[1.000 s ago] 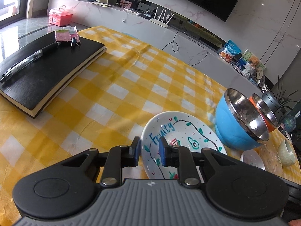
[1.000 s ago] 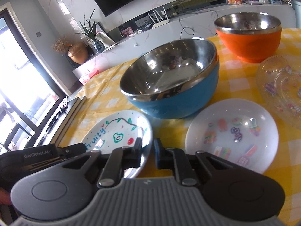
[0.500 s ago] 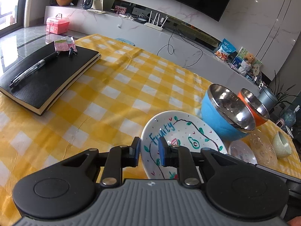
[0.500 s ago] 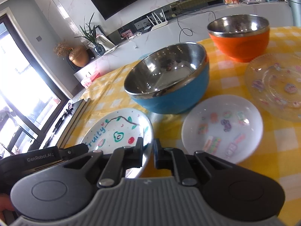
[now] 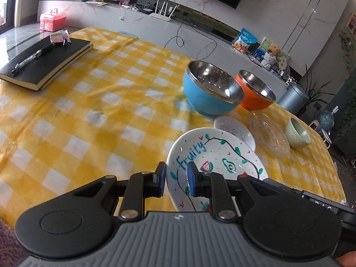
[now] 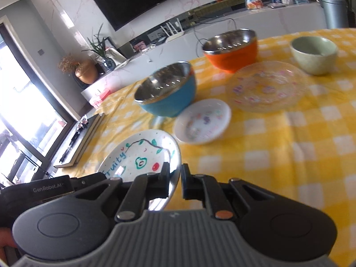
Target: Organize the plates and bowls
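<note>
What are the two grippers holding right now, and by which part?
Both hold the white Fruity plate by its rim: the left gripper clamps the edge nearest the word, the right gripper the opposite edge.

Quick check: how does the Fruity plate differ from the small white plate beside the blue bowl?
The Fruity plate is larger than the small white plate. It carries hand-drawn lettering, fruit and a vine; the small one has pale pastel prints. The Fruity plate is gripped at opposite rims by the left gripper and right gripper, apparently lifted; the small one lies on the tablecloth. Both are white and round.
</note>
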`<action>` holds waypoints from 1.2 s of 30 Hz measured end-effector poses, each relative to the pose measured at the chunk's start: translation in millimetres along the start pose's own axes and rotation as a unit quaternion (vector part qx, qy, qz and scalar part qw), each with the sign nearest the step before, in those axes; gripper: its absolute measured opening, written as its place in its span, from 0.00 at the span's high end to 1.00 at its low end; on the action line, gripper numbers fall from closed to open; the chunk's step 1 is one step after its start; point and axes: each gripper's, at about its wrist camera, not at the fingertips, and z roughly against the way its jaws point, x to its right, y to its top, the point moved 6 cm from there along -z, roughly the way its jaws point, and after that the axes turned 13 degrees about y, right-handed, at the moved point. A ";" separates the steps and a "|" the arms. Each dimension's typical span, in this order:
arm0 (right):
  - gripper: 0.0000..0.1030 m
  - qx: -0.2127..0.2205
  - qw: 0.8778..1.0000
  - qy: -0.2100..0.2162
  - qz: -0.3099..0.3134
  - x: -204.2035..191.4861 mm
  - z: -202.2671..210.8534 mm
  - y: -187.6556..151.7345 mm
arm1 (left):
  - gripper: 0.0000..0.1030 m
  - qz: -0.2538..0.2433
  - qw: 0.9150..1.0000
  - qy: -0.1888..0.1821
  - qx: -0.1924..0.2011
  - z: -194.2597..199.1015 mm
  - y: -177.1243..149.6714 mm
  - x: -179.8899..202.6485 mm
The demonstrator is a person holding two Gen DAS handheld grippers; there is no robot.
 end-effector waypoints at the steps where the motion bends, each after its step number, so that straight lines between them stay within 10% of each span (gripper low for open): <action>1: 0.92 0.000 1.000 -0.004 -0.009 4.9 7.2 -4.4 | 0.78 -0.003 1.000 -0.004 -0.003 1.2 -4.7 4.2; 36: 0.91 -0.003 0.997 -0.074 -0.018 49.3 23.1 -21.6 | 0.78 -0.073 0.997 0.002 -0.010 -24.9 -43.0 42.0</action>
